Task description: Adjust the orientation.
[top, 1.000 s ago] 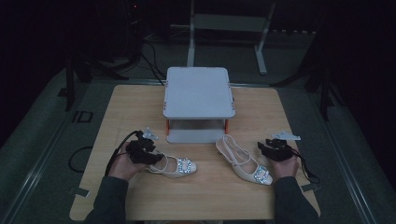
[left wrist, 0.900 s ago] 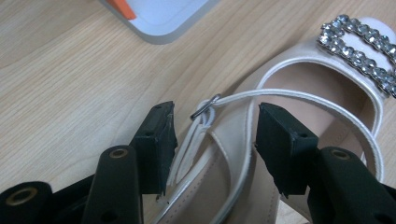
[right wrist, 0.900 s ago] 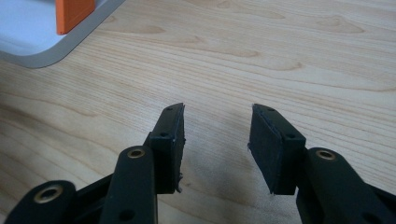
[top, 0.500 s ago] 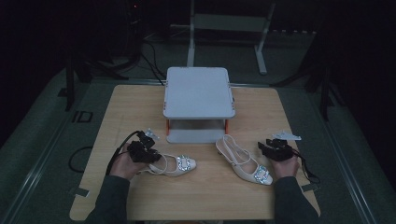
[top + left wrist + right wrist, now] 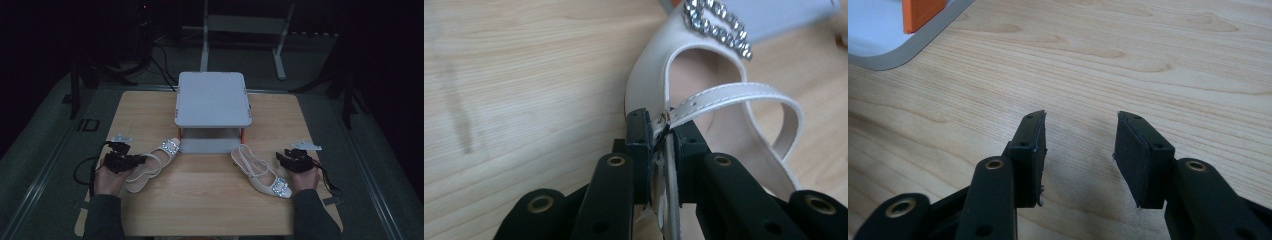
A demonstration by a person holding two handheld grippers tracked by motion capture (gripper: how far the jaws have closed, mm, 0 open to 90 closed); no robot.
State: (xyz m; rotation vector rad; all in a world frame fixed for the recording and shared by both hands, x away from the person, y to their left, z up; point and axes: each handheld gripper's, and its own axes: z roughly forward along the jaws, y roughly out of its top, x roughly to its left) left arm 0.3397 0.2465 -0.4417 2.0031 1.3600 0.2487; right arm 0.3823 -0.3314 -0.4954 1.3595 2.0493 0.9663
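Two pale sandals lie on the table (image 5: 210, 200): left gripper (image 5: 658, 132), jaws just closed, pinches the left sandal (image 5: 150, 161) at its side strap, toe slanting toward the grey stand (image 5: 212, 100), while right gripper (image 5: 1079, 150) rests half-open and empty beside the right sandal (image 5: 260, 172)

We see a dim recording lab: a pale wooden counter (image 5: 210, 200) on grey flooring, black cables (image 5: 160, 55) and metal stand legs (image 5: 282, 55) behind it.
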